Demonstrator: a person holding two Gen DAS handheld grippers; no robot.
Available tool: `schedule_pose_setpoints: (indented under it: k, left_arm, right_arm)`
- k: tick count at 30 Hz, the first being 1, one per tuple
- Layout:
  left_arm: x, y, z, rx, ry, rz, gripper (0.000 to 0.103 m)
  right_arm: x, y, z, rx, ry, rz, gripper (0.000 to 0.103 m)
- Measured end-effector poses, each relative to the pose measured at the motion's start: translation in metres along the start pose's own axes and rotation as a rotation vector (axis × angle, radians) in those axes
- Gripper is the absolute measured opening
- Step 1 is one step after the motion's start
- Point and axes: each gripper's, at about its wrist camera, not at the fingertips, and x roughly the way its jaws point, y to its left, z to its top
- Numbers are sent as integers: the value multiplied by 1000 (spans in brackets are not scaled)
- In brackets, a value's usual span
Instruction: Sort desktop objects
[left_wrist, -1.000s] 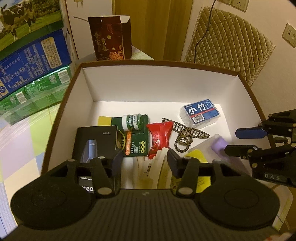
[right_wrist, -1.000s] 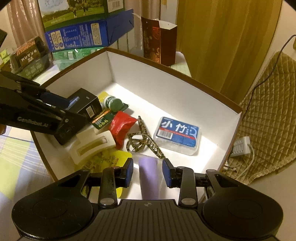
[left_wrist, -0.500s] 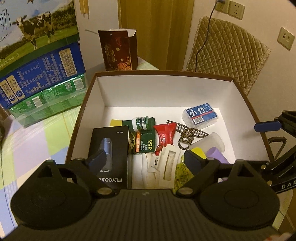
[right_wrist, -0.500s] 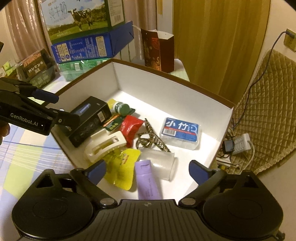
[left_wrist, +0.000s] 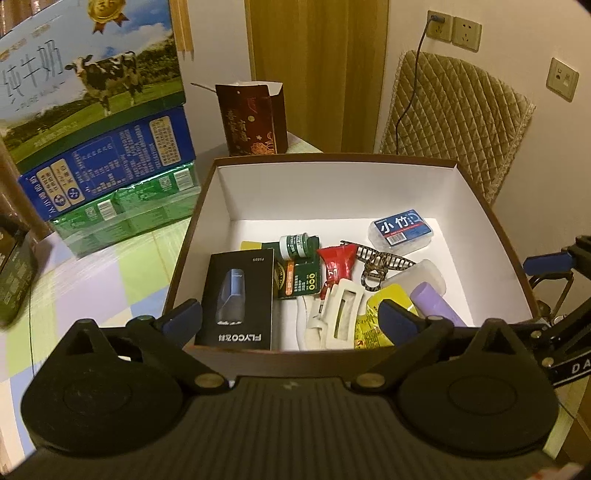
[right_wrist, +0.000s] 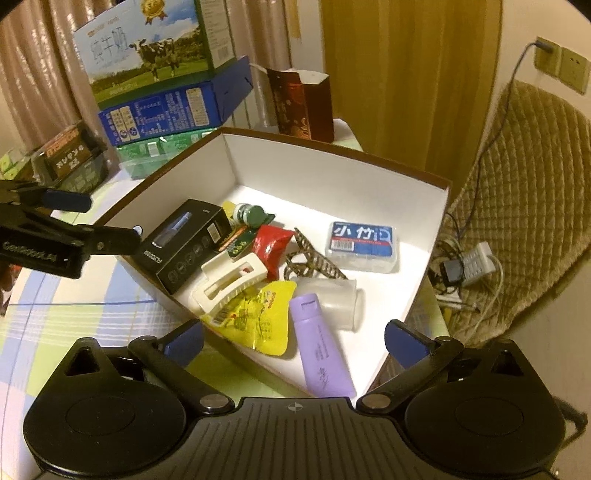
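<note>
Two hand-held grippers hang over a brown-sided cardboard box (left_wrist: 476, 206) with a white inside, set on a checked tablecloth (left_wrist: 110, 280). The left gripper (left_wrist: 288, 317) is opening its jaws wide and grasps nothing; the near wall of the box and the black razor box (left_wrist: 238, 299) show in the gap between its blue pads. The right gripper (right_wrist: 293, 338) is likewise opening, released, above the near corner of the box, with a purple tube (right_wrist: 319, 347) and a yellow sachet (right_wrist: 258, 319) lying below the gap, untouched. All the small things lie in the near half of the box: a cream hair claw (right_wrist: 232, 280) resting partly on the sachet, a red packet (right_wrist: 273, 247), a green-capped bottle (left_wrist: 295, 245) on a green card, a patterned brown hair clip (left_wrist: 380, 262), a clear cup (right_wrist: 332, 302) on its side beside the tube, and a blue-labelled plastic case (right_wrist: 364, 245) apart toward the far right. Stacked milk cartons (left_wrist: 92, 122) and a dark red paper bag (left_wrist: 255, 118) stand beyond the box
</note>
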Motion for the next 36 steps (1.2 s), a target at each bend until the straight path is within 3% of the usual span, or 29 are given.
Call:
schedule_pose_setpoints:
  k: [12,16,23,36]
  left_arm:
    - [-28,9,-24,-38,-28,13,102]
    - [-42,9,-33,-36,-44,16,102]
    - [-67,11,-44,-68,-59,95,102]
    - [-101,6,-67,-100,-51,101,102]
  right_arm:
    - [-14,24,-21,-39,-21,-95,101]
    - [-20,28,-27,-6,-26,-87,101]
    - [-38,38,-36,16,-47,-101,101]
    - [-63,55,-53,35,-66,-98,101]
